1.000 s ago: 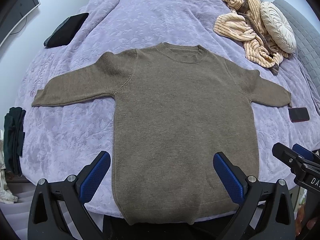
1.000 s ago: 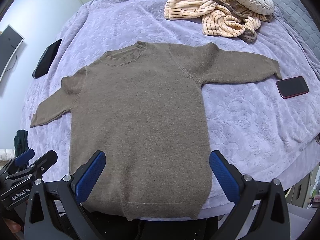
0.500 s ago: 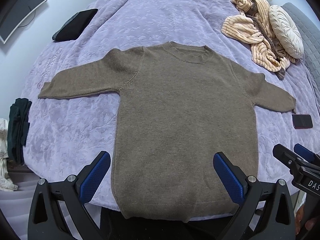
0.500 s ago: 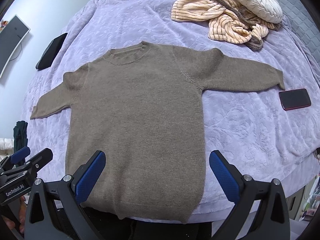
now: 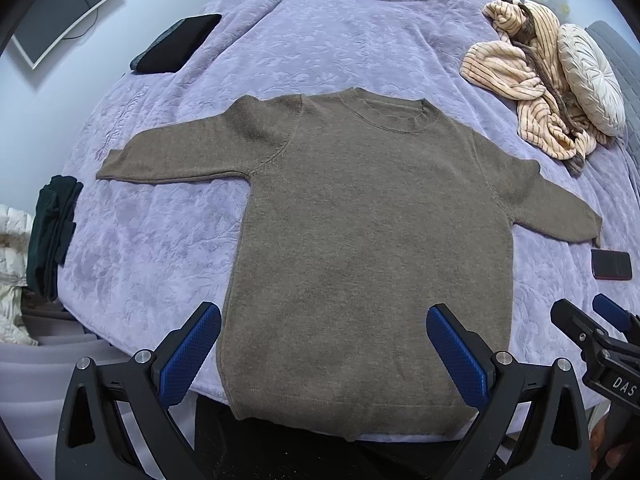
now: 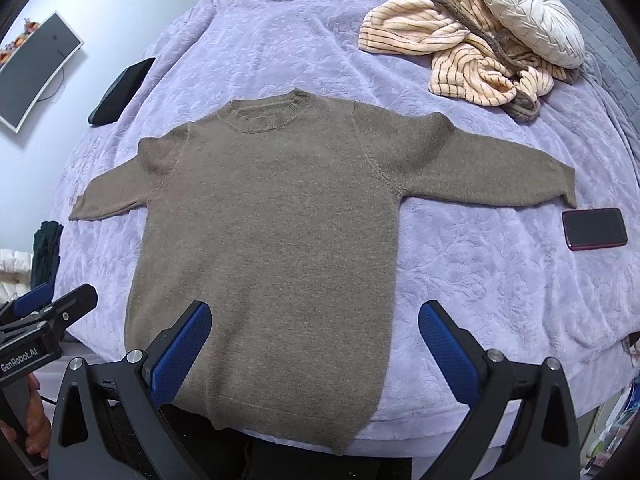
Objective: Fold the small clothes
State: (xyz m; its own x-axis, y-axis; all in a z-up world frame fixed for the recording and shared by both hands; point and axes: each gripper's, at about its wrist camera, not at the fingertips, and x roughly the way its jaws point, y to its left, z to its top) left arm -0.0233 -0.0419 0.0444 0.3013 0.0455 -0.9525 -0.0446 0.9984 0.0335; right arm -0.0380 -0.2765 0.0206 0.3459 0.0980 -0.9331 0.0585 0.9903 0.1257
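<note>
sweater (image 5: 360,248) flat on bed (image 5: 320,40), sleeves spread, hem over near edge | left gripper (image 5: 324,352) jaws wide apart, above hem, holding nothing | right gripper (image 6: 316,348) likewise | phone (image 6: 594,228) just beside right cuff | striped blanket (image 6: 452,52), cushion (image 6: 524,12) far right corner

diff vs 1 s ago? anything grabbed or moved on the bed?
Nothing grabbed or let go. Only the viewpoints shifted: in both wrist views the brown sweater sits slightly lower and the wall monitor shows more, so both cameras tipped or drew back a little. Left gripper and right gripper stay open and empty. Sweater stays spread flat, sleeves out; phone, striped blanket and bedspread unchanged.
</note>
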